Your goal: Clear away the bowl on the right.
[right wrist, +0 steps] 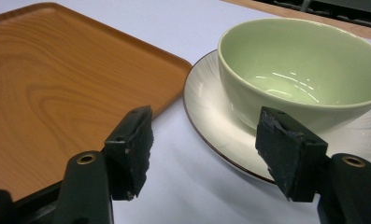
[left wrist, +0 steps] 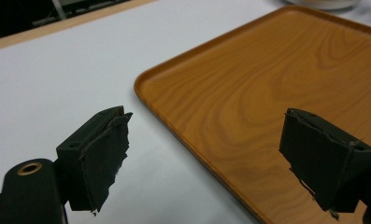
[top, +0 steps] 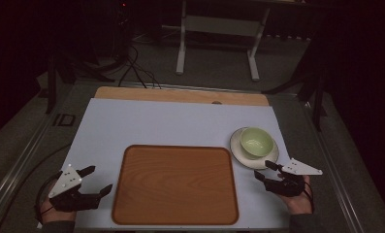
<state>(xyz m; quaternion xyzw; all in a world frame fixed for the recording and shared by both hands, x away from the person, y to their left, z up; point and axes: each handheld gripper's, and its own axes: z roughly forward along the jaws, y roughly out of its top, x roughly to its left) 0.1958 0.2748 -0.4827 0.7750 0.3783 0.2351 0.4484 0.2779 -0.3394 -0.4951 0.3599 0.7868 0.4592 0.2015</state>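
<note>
A brown wooden tray point(top: 175, 184) lies empty in the middle of the white mat. To its right a pale green bowl point(top: 256, 141) sits on a white plate point(top: 267, 158). My left gripper point(top: 97, 179) is open just left of the tray, near its front left corner. My right gripper point(top: 265, 170) is open just in front of the plate, nothing between its jaws. In the right gripper view the bowl point(right wrist: 300, 70) and plate point(right wrist: 211, 107) lie close ahead, with the tray point(right wrist: 57, 84) to the left. In the left gripper view, the tray's point(left wrist: 267, 93) corner lies between the open jaws.
The white mat point(top: 156, 121) covers a wooden board point(top: 180, 94) on a dark metal-framed table. Beyond the table, cables point(top: 136, 68) and a white frame stand point(top: 219, 29) rest on the dim floor.
</note>
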